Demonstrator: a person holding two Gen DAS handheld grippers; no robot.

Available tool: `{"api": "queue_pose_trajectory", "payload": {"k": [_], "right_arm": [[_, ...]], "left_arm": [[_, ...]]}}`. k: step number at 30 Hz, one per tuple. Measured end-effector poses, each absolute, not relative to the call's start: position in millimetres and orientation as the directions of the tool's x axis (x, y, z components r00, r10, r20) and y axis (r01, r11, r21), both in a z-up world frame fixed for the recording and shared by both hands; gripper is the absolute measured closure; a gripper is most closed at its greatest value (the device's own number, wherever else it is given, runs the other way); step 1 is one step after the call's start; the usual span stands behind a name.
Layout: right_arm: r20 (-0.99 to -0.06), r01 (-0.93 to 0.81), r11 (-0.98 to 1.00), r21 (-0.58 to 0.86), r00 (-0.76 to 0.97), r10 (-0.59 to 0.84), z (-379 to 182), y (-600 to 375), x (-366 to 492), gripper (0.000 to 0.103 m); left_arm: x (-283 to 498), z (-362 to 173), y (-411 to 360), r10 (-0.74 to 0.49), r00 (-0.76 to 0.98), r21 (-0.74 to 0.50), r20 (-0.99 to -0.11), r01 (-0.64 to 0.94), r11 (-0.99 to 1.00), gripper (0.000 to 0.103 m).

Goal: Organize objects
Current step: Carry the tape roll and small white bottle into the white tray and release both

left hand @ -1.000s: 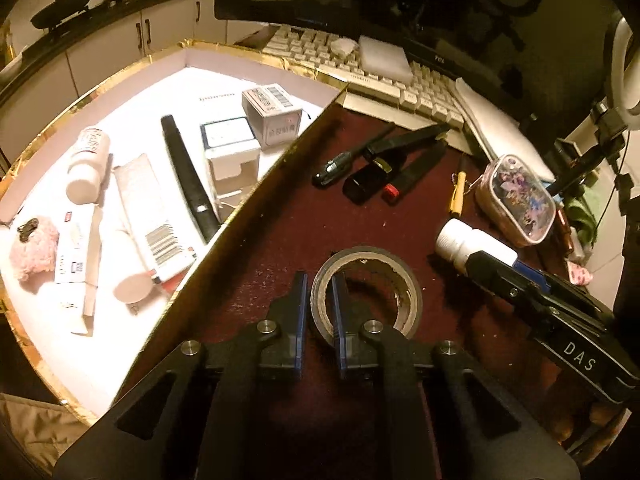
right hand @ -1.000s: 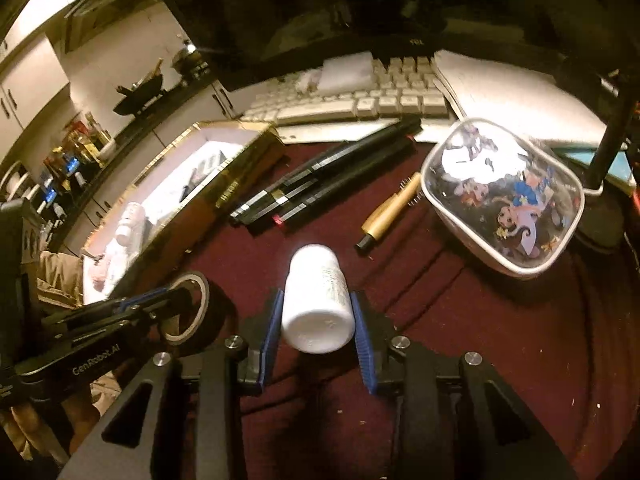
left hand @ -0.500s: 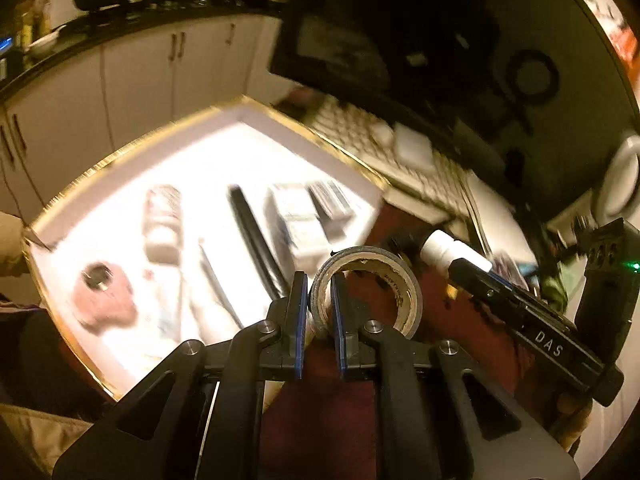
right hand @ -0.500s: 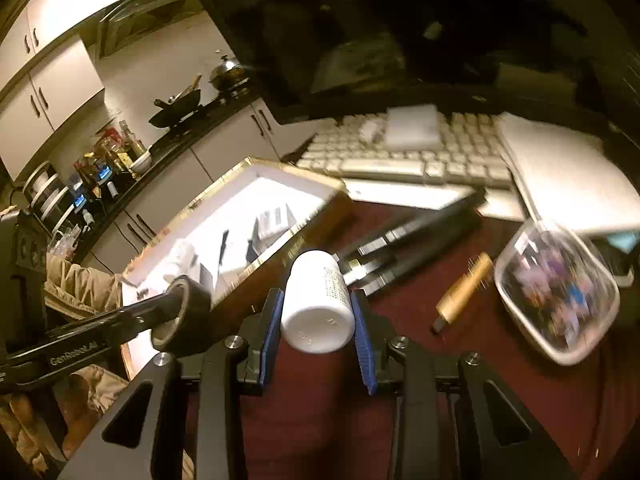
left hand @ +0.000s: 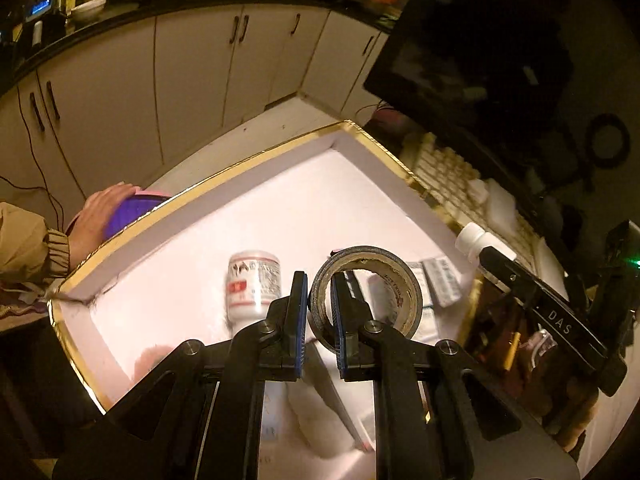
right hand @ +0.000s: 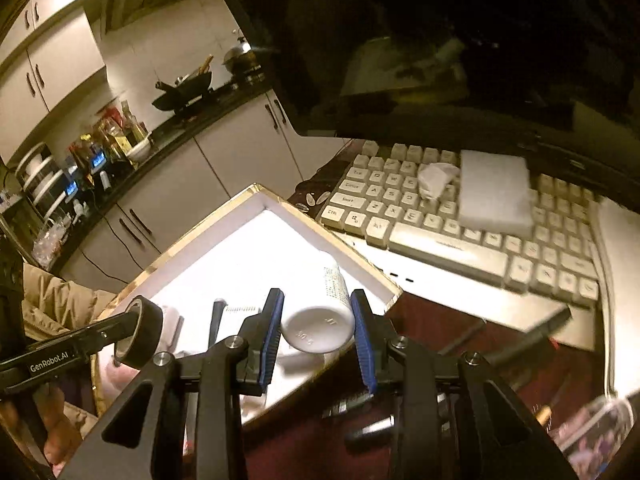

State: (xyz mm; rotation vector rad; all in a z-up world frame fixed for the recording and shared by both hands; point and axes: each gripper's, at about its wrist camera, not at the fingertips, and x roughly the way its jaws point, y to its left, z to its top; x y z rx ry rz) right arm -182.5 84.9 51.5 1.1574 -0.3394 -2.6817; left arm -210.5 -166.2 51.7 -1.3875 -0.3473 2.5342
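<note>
My left gripper (left hand: 319, 322) is shut on the wall of a dark tape roll (left hand: 370, 286) and holds it above the white gold-rimmed box (left hand: 280, 148). The roll also shows in the right wrist view (right hand: 140, 330). My right gripper (right hand: 318, 338) is shut on a white pill bottle (right hand: 322, 316), lifted over the box's right rim (right hand: 348, 252). The bottle shows in the left wrist view (left hand: 474, 242) too. In the box lie a white labelled bottle (left hand: 252, 286), small cartons (left hand: 438, 286) and a black pen (right hand: 216, 320).
A keyboard (right hand: 460, 208) with a white block (right hand: 496, 192) on it lies behind the box, under a dark monitor (right hand: 440, 40). Pens lie on the dark red cloth (right hand: 440, 332). A patterned case (right hand: 596, 432) is at right. A person's hand (left hand: 100, 220) rests beyond the box's left rim.
Both grippers have lifted from the red cloth and moved left, carrying the tape roll and the pill bottle over the white box.
</note>
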Motion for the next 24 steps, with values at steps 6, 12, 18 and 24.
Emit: {"api": "queue_pose_trajectory", "payload": {"k": [6,12,18,24], "right_arm": [[-0.697,0.096,-0.957,0.274,-0.666,-0.266,45,87,-196,0.069],[-0.716,0.085,-0.971,0.224,-0.661,-0.223,38,84,-200,0.069],[-0.718,0.099,-0.973,0.208,-0.660,-0.221,34,80,-200,0.069],[-0.727,0.101,-0.976,0.192,-0.653,-0.211,27,79,-203,0.069]], "left_arm": [[-230,42,-161,0.254,-0.505,-0.258,-0.825,-0.064,-0.964,0.092],[-240,35,-153,0.146,-0.499,-0.126,-0.854,-0.073,-0.989,0.092],[-243,22,-145,0.060,-0.470,-0.005,-0.880,-0.118,-0.993,0.092],[-244,17,-140,0.046,-0.448,0.020,-0.893,-0.142,-0.990,0.092]]}}
